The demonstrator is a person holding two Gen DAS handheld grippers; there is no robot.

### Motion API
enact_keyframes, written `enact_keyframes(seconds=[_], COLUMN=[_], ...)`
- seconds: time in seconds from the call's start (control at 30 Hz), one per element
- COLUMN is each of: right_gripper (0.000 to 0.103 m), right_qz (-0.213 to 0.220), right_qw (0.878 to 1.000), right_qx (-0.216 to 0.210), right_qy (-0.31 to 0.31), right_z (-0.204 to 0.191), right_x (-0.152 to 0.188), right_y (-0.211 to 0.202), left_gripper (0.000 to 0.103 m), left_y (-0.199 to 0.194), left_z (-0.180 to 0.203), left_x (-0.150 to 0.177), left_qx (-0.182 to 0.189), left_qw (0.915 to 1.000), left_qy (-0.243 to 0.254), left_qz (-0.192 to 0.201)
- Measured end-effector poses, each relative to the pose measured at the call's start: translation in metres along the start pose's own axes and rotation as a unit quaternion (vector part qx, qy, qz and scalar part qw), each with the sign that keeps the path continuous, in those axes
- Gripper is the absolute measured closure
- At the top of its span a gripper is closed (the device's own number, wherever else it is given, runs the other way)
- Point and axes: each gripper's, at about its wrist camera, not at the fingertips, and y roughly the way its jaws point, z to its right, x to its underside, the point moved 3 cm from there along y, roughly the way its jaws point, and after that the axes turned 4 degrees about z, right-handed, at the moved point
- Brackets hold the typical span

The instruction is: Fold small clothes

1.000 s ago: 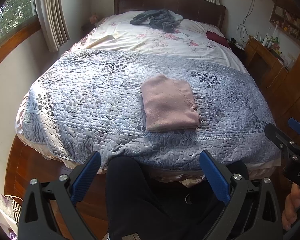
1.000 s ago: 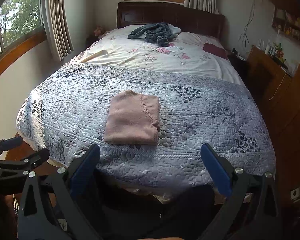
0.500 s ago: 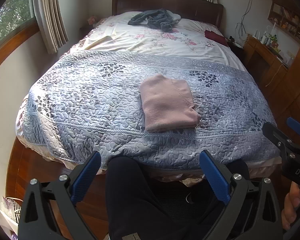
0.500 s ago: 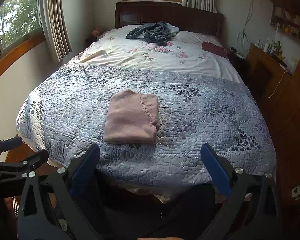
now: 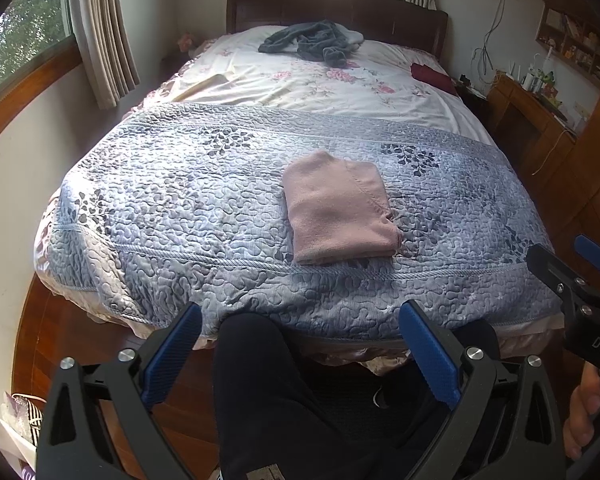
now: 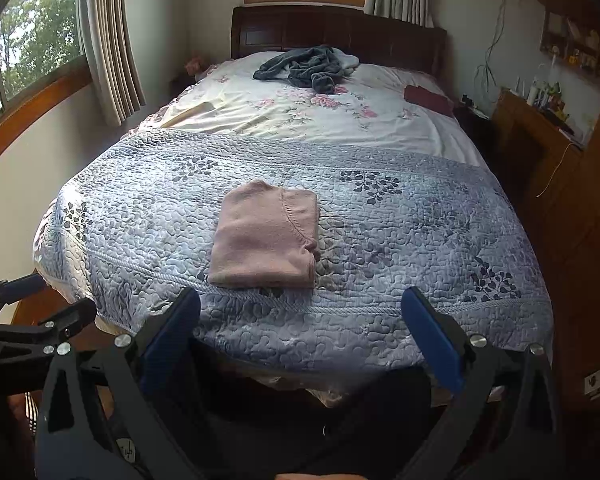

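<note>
A pink garment (image 5: pixel 338 210) (image 6: pixel 266 236) lies folded into a neat rectangle on the blue-grey quilt (image 5: pixel 188 208) (image 6: pixel 400 240) near the foot of the bed. My left gripper (image 5: pixel 300 350) is held back from the bed's edge, above a dark trouser leg, open with nothing between its blue pads. My right gripper (image 6: pixel 300 338) also hangs off the foot of the bed, open and empty. In the left wrist view the right gripper shows at the right edge, held by a hand (image 5: pixel 580 408). Neither gripper touches the garment.
A crumpled dark grey garment (image 5: pixel 316 42) (image 6: pixel 304 66) lies by the wooden headboard, and a dark red folded item (image 5: pixel 432 74) sits at the bed's far right. A wooden desk (image 5: pixel 532 112) with small items stands to the right. Curtains and a window are on the left.
Both grippers have drifted very slightly; the bed and garment sit a touch lower in view. The pink garment has not moved and both grippers stay open.
</note>
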Motion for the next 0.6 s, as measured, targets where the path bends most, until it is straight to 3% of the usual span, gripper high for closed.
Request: enact_keyframes(seconds=[0.6], right_gripper=[0.003], right_qz=[-0.010], right_qw=[1.000], right_qx=[-0.003], right_qy=[0.003], right_z=[0.0002], right_x=[0.0038], right_y=[0.0052], left_gripper=[0.004], left_y=[0.0005], left_z=[0.0030], left_x=[-0.0024], left_qx=[0.001], left_qw=[0.9999], left_qy=[0.009], left_qz=[-0.006])
